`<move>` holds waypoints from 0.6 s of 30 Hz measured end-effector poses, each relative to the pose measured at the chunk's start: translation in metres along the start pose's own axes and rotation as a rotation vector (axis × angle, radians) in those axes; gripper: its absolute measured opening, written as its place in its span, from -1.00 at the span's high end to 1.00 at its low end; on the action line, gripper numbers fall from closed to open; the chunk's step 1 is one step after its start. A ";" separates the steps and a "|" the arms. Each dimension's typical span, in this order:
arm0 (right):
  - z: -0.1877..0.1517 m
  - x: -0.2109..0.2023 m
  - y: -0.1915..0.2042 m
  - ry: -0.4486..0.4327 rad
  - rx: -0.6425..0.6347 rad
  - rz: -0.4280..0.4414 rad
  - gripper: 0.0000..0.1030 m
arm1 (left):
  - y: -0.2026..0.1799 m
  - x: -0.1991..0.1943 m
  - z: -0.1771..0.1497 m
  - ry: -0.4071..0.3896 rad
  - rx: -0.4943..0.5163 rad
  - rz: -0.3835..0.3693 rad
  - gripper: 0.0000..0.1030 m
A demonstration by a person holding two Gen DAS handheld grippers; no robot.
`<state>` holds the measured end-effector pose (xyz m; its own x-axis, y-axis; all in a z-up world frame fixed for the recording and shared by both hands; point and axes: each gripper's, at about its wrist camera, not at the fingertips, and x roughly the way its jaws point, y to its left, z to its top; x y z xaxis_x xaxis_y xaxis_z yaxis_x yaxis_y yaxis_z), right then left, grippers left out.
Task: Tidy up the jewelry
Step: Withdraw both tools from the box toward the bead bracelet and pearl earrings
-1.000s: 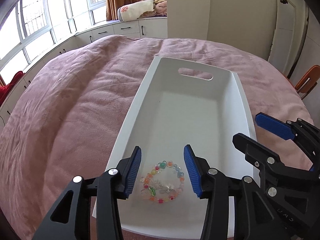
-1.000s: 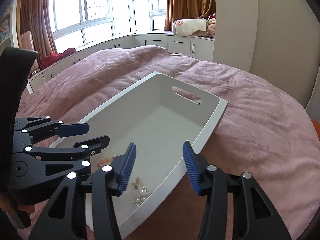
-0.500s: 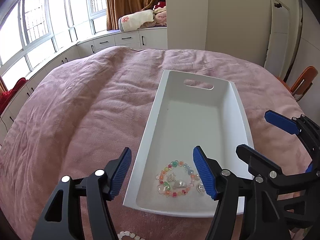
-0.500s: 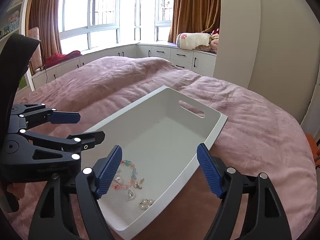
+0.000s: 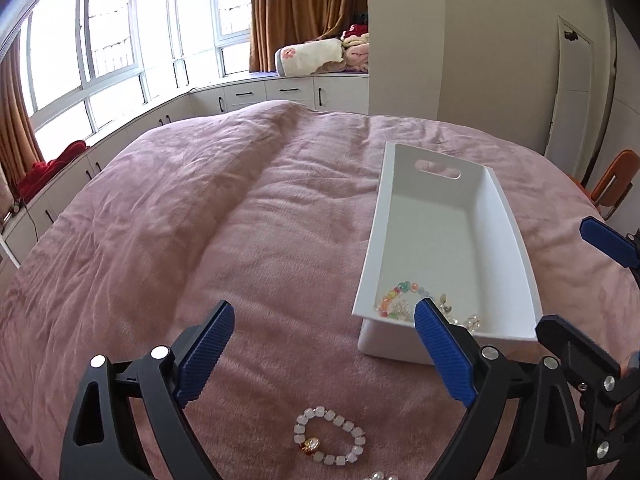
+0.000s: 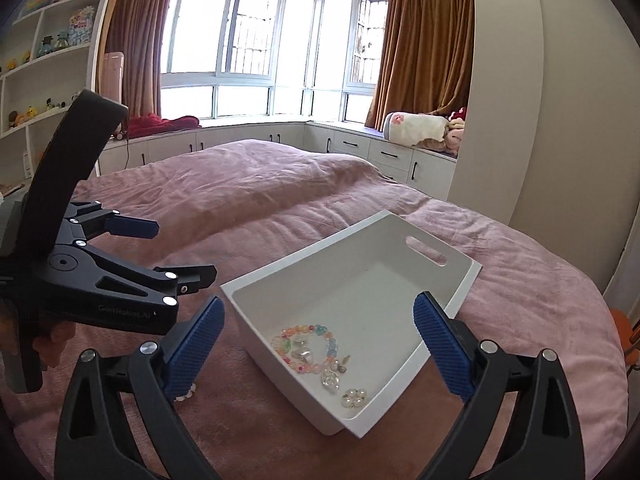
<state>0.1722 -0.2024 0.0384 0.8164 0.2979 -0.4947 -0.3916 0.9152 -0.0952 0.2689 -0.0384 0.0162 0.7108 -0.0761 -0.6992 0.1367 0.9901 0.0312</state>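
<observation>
A white tray (image 5: 516,248) with a handle slot lies on the pink bedspread; it also shows in the right wrist view (image 6: 452,300). Inside it lie a multicoloured bead bracelet (image 6: 306,346), small earrings (image 6: 354,397) and clear charms. A white bead bracelet (image 5: 330,440) with a gold and red bead lies on the bedspread in front of the tray. My left gripper (image 5: 324,356) is open and empty, above and behind that bracelet, left of the tray. My right gripper (image 6: 320,344) is open and empty over the tray's near end.
More white beads (image 5: 380,476) peek in at the bottom edge of the left wrist view. The pink bedspread (image 5: 200,240) stretches far left. White cabinets under the windows (image 6: 280,140) ring the bed. An orange chair (image 5: 612,184) stands at the right.
Both grippers have pulled back and up from the tray and opened wider. The left gripper has swung left, off the tray, bringing the white bead bracelet on the bedspread into view.
</observation>
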 end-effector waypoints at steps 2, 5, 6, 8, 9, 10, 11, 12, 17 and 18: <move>-0.007 -0.003 0.010 -0.009 -0.030 -0.007 -0.87 | 0.010 0.000 -0.013 0.008 -0.024 -0.003 -0.81; -0.024 -0.003 0.028 0.002 -0.085 0.000 -0.86 | 0.022 0.009 -0.034 0.041 -0.029 0.034 -0.81; -0.032 -0.002 0.035 0.014 -0.100 0.014 -0.86 | 0.027 0.013 -0.040 0.054 -0.039 0.046 -0.81; -0.045 0.000 0.046 0.023 -0.127 0.027 -0.85 | 0.037 0.017 -0.053 0.076 -0.076 0.049 -0.81; -0.050 0.000 0.051 0.026 -0.139 0.031 -0.85 | 0.042 0.018 -0.058 0.078 -0.095 0.057 -0.81; -0.056 0.001 0.056 0.033 -0.156 0.033 -0.85 | 0.046 0.018 -0.064 0.071 -0.114 0.066 -0.81; -0.061 0.001 0.061 0.034 -0.170 0.028 -0.85 | 0.051 0.017 -0.070 0.063 -0.138 0.065 -0.81; -0.067 0.002 0.067 0.038 -0.183 0.030 -0.85 | 0.055 0.016 -0.075 0.064 -0.163 0.060 -0.81; -0.091 0.007 0.091 0.055 -0.226 0.070 -0.85 | 0.068 0.023 -0.101 0.104 -0.267 0.031 -0.81; -0.095 0.008 0.095 0.059 -0.230 0.082 -0.85 | 0.069 0.026 -0.105 0.113 -0.273 0.028 -0.81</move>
<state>0.1009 -0.1388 -0.0570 0.7546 0.3462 -0.5574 -0.5471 0.8010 -0.2431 0.2237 0.0399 -0.0749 0.6283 -0.0495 -0.7764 -0.0840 0.9878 -0.1309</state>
